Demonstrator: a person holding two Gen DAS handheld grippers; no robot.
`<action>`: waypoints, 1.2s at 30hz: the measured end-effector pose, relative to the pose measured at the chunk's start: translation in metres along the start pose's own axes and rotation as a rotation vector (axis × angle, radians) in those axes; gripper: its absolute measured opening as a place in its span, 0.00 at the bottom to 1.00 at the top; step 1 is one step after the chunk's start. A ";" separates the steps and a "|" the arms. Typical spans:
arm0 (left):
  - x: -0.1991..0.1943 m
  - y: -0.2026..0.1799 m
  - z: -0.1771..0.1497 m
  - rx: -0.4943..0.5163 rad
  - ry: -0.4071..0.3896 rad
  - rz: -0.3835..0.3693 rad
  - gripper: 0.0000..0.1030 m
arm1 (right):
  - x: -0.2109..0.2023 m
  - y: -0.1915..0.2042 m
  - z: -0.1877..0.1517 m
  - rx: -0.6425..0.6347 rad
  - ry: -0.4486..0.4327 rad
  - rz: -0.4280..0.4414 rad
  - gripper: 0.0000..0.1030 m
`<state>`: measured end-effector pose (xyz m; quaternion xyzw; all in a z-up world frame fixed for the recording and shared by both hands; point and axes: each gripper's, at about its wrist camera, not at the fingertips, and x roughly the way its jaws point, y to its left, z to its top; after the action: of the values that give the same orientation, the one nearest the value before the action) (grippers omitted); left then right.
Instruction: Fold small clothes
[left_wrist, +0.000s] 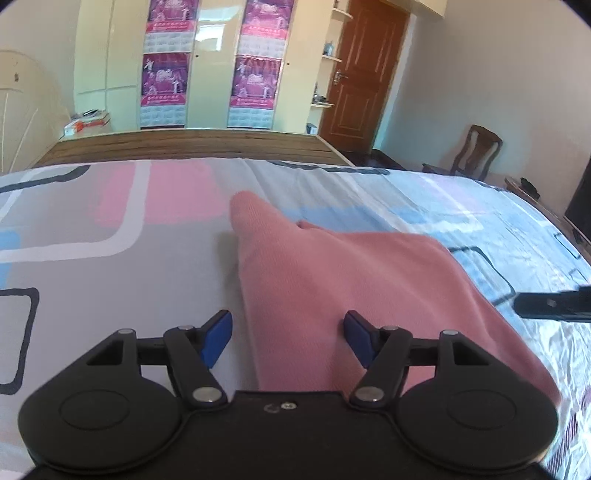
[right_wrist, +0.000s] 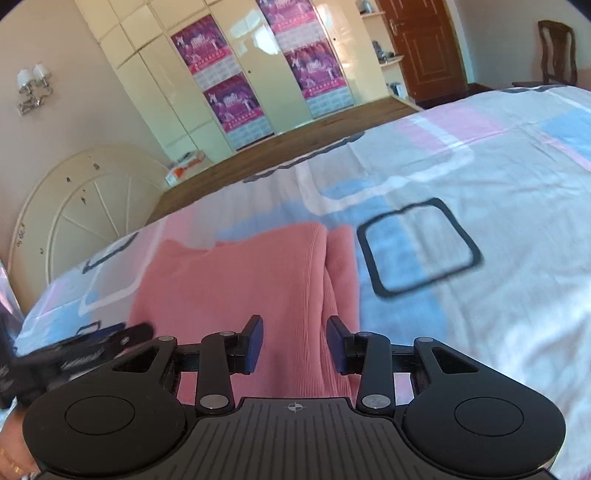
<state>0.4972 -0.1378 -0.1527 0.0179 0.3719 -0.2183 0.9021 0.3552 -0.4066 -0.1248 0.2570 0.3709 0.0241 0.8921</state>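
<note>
Pink knit garment (left_wrist: 332, 280) lies on the patterned bedsheet (left_wrist: 110, 258), roughly mid-bed, well short of the wooden bed frame edge (left_wrist: 184, 144) at the far side. Looks partly folded already: in the right wrist view one side panel is turned in over the body, w/ a lengthwise fold line running toward the camera and a narrower strip showing beside it. In the left wrist view a pointed bit, prob a sleeve or corner, pokes out toward the far side of the garment, not tucked.

Left gripper (left_wrist: 288, 338): jaws apart, nothing pinched; it sits over the garment's near left edge, cloth lying below the gap. Right gripper (right_wrist: 294, 343): jaws narrower but also apart, not clamping; it hangs above the garment's near right part.

Judgement: abt halfway. Side fold(s) in, loose point and the crosswise fold still to do. Both grippers free, so next is prob a fresh grab at the near hem.
</note>
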 end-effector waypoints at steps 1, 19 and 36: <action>0.001 0.002 0.002 -0.006 -0.003 0.002 0.64 | 0.012 0.000 0.006 0.004 0.008 0.005 0.37; 0.028 -0.004 0.014 -0.037 -0.005 -0.033 0.71 | 0.046 0.013 0.001 -0.227 -0.090 -0.194 0.04; 0.056 0.002 0.032 -0.072 -0.011 0.006 0.59 | 0.083 0.042 0.027 -0.244 -0.065 -0.196 0.21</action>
<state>0.5543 -0.1631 -0.1681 -0.0145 0.3746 -0.2023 0.9047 0.4395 -0.3627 -0.1428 0.1101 0.3596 -0.0263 0.9262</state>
